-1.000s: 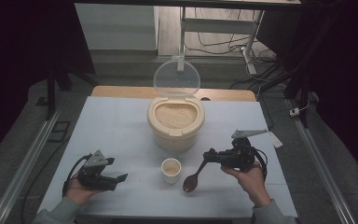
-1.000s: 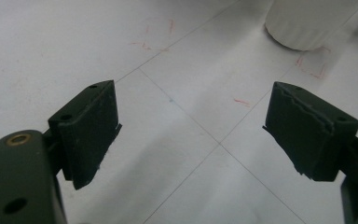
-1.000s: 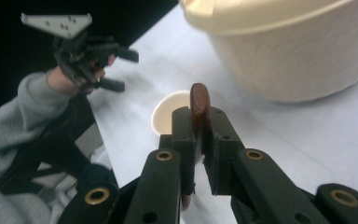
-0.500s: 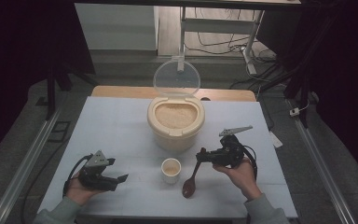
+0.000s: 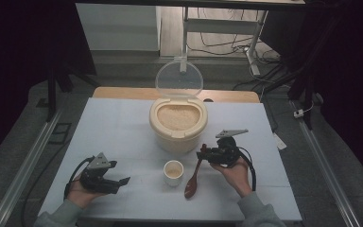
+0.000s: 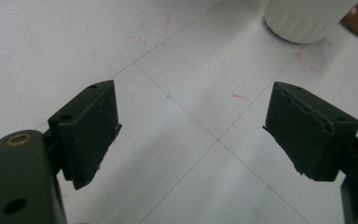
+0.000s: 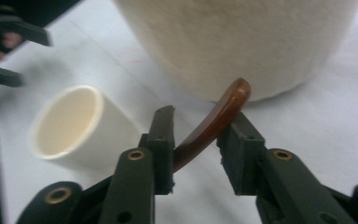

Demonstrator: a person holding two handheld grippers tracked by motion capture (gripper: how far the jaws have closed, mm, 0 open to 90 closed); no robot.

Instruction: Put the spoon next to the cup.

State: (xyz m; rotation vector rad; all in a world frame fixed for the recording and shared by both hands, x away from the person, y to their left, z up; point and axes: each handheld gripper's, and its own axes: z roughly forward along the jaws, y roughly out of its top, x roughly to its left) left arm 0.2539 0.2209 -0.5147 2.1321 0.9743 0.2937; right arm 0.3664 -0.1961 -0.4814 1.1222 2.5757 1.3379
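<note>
Right claw part-open, just opening, spoon between

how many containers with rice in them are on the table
2: the big cream rice bin with its clear lid flipped up, at the table's middle, and the small white cup just in front of it, left of the brown spoon. No others seem hidden.

The high view looks forward and down from above the person's side onto the whole pale blue-white table. The left gripper view sits close over the tabletop, facing along its own black jaws toward the small white cylindrical cup. The right gripper view, also close and low, shares that cup and the brown wooden spoon.
</note>
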